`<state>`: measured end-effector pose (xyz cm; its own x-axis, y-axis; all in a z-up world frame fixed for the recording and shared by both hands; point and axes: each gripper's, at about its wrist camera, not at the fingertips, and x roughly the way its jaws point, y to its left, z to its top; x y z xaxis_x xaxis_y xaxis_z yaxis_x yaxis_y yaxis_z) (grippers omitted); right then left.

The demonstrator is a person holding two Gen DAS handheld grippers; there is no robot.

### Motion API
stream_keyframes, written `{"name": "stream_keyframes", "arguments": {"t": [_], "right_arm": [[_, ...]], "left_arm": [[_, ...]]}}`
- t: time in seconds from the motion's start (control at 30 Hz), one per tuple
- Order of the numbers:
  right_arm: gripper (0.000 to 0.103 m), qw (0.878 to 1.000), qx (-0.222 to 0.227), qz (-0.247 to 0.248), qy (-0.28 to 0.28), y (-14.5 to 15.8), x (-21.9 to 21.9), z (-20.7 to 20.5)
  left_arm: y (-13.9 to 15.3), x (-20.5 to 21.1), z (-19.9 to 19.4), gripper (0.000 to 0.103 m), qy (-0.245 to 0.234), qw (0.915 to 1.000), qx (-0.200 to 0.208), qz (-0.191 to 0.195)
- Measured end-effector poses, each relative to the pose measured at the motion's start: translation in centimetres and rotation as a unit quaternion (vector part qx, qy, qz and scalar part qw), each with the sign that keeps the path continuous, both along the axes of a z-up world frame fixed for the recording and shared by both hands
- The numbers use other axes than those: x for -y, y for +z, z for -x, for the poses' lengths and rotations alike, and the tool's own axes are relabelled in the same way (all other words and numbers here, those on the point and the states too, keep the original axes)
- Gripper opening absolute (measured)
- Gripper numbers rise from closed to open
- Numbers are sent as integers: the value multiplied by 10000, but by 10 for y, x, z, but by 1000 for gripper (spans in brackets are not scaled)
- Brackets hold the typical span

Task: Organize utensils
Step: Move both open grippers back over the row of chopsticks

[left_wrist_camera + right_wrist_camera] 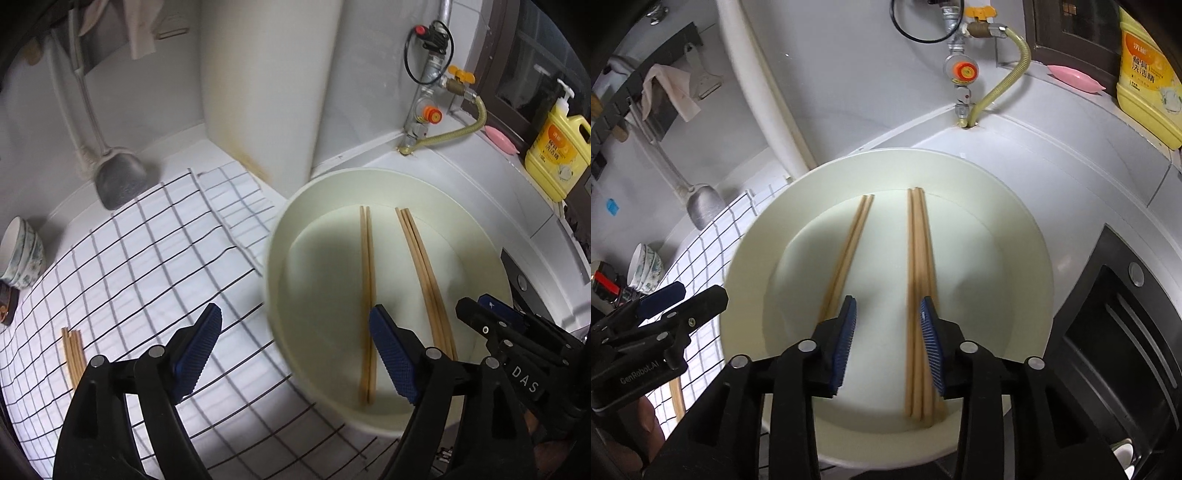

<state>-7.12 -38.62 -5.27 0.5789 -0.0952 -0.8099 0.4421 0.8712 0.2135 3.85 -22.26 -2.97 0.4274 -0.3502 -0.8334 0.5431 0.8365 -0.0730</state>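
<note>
Handling notes for the chopsticks. Two bundles lie in the cream basin (1027, 236): a pair (846, 254) on the left side and a thicker bundle (919, 295) on the right, both flat on the bottom and roughly parallel, well apart from each other. A third lot of chopsticks (74, 354) rests on the checked cloth (147, 258) covering the bench, left of the basin.

Left gripper (295, 350): jaws wide apart, straddling the basin rim, nothing between the pads. Right gripper (888, 343): jaws partly apart above the thicker bundle, whose near end runs close by the right pad; pads not clamped on it, as far as motion blur allows.

Judgement: sticks look like light, stiff, smooth wood, so they will roll and fan out if pinched off-centre. Best taken across the whole bundle near mid-length, jaws square to the grain, squeezing the sticks together. Lying flat against the basin floor, they leave little room for a pad underneath; slippage likely.
</note>
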Motion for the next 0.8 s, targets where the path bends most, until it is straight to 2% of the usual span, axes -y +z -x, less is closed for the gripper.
{"name": "stream_keyframes", "arguments": {"t": [0.37,0.47,0.8], "right_arm": [[40,9992,119,87,376,17,-53,2],[42,9986,156,102,489,21,-67,1],[45,9950,204,160,969,29,-122,-9]], "left_arm": [[16,-55,9,82,232,9997,93,70],[18,-69,11,86,310,9994,130,92],[15,-143,8,89,848,9963,62,93]]}}
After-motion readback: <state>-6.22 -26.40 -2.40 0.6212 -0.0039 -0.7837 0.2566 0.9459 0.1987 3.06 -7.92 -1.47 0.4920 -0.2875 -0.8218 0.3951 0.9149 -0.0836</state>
